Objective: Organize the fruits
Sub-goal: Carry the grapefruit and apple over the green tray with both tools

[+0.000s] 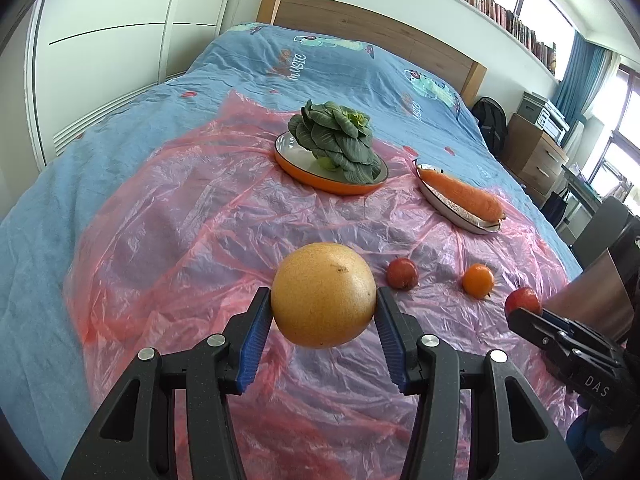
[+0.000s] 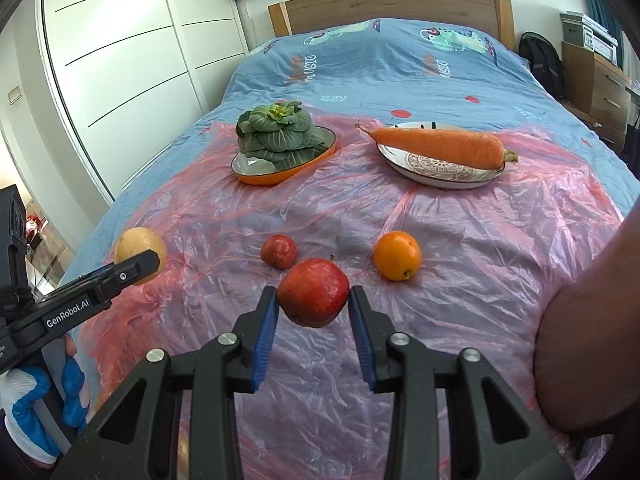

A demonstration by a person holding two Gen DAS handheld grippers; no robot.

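The left gripper (image 1: 323,312) clamps a large yellow grapefruit (image 1: 324,294) between its blue pads (image 1: 254,340), the fruit held clear of the pink plastic sheet (image 1: 180,208) spread over a blue bedspread (image 1: 100,132). The tool angles downward toward the bed. Just beyond its right finger a small red fruit (image 1: 402,273) rests on the sheet, and further to the right lies an orange (image 1: 478,280). At the right edge of this view the right gripper (image 1: 532,314) appears from the side, a red apple (image 1: 522,300) at its tip.

From the right wrist, the right gripper (image 2: 313,304) grips that red apple (image 2: 313,298) between its own blue pads (image 2: 266,340), likewise lifted off the sheet and tilted downward. Just ahead and slightly left of its fingertips sits the small red fruit (image 2: 279,251); ahead to the right sits the orange (image 2: 397,255). Far left, the left gripper (image 2: 136,270) reaches in with the grapefruit (image 2: 140,250), and a blue-and-white gloved hand (image 2: 36,412) shows below it. A bare forearm (image 2: 592,360) fills the lower right.

Farther ahead of both tools, an orange-rimmed dish (image 2: 280,174) carries a leafy green vegetable (image 2: 276,134), and to its right a patterned white plate (image 2: 440,176) holds a long carrot (image 2: 440,146) lying across it. A wooden headboard (image 2: 392,12) closes the far end of the bed.
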